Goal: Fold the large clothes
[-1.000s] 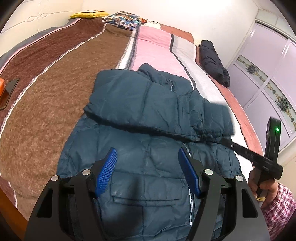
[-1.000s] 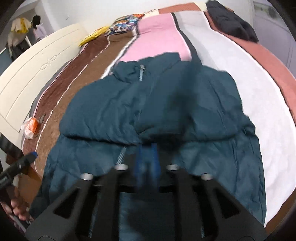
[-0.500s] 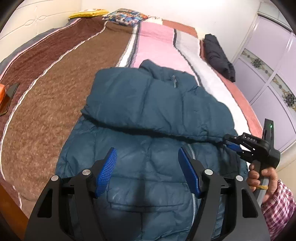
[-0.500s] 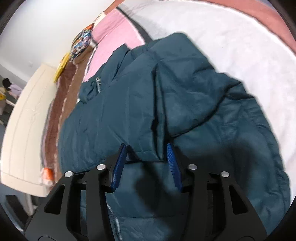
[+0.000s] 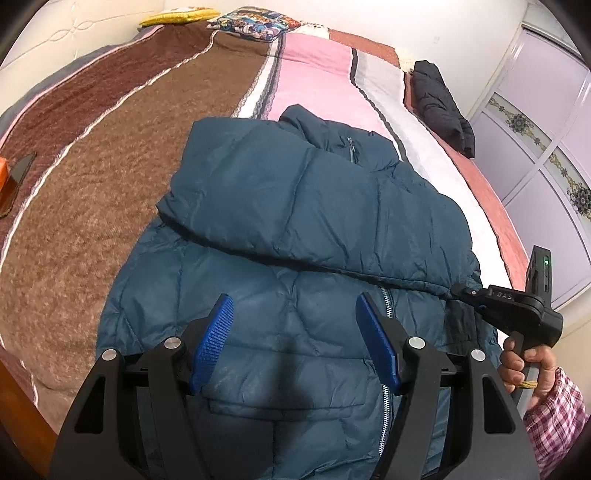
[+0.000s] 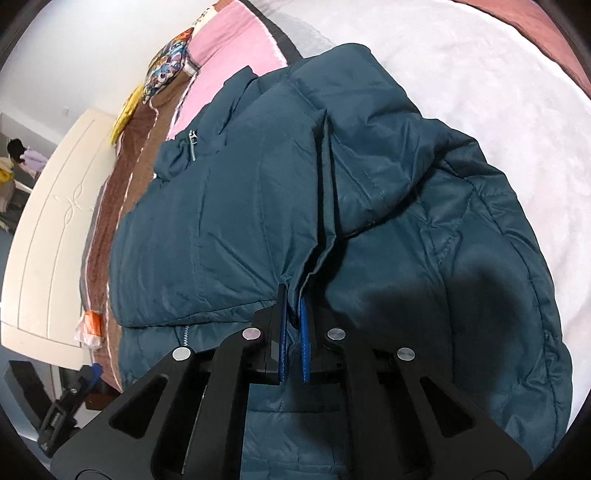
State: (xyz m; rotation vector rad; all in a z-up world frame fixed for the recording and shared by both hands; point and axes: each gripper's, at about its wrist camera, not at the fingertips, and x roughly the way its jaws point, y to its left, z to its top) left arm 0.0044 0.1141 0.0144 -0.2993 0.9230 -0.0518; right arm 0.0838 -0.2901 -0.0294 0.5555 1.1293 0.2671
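Bedroom scene: striped blanket (image 5: pixel 122 155) in brown, pink, grey and white bands covers the bed, cream headboard (image 6: pixel 55 206) on one side, lilac wardrobe doors (image 5: pixel 546 155) on the other.

One teal puffer jacket (image 5: pixel 295 221) lies face up on the blanket, zipper (image 5: pixel 386 306) running down the front, collar toward the pillows. One sleeve (image 5: pixel 332 218) is folded across the chest.

Left gripper (image 5: pixel 291 339): jaws spread wide, blue pads well apart, nothing between them. It hovers above the lower front of the jacket, roughly over the pocket; contact with the fabric can't be confirmed.

Right gripper (image 6: pixel 293 339): jaws nearly together, blue pads pinching a fold of jacket fabric at the cuff end of the folded sleeve. Left-wrist view shows the same: the gripper's tip (image 5: pixel 476 293) is clamped on the sleeve edge at the jacket's right side, with the right hand (image 5: pixel 524 365) on the handle, plaid cuff visible.

Count:
- jackets being folded: 1
- dark garment (image 5: pixel 443 107) near the far bed edge: 1
- pillows at the head: 2, one patterned (image 5: pixel 255 26), one yellow (image 5: pixel 177 16)
- dark phone-like slab (image 5: pixel 16 177) on the blanket's left edge: 1, beside something orange
- orange packet (image 6: pixel 90 325) by the headboard in the right-wrist view: 1
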